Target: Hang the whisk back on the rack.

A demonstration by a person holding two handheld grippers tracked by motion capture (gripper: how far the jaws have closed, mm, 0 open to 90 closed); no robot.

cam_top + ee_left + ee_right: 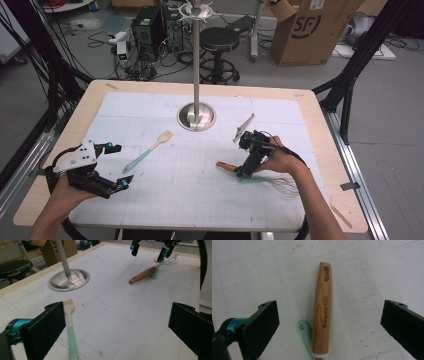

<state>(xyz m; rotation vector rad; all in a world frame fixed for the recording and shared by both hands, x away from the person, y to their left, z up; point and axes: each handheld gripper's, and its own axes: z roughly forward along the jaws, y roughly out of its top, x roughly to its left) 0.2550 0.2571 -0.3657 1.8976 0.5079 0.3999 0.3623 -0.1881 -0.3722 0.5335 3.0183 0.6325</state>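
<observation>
A whisk with a wooden handle (pixel 226 166) and wire loops (pixel 282 186) lies at the mat's right, across a mint-green handle (pixel 250 179). My right gripper (pixel 243 171) points down over the wooden handle (pixel 323 312), open, one jaw on each side and apart from it; the mint handle's end (pixel 304 331) lies beside it. A mint-handled brush (pixel 148 151) lies left of centre. My left gripper (pixel 120 165) stands open just to its left, holding nothing. In the left gripper view the brush (pixel 70 325) runs along the left jaw, with the whisk handle (pixel 142 275) and the right gripper (pixel 150 250) farther off.
A metal stand with a round base (pixel 196 116) and tall pole rises at the mat's back centre, also the base (pixel 68 280). The white gridded mat (pixel 190 185) covers the wooden table (pixel 320 130). A stool (pixel 219 40), cardboard box (pixel 315 30) and cables lie beyond.
</observation>
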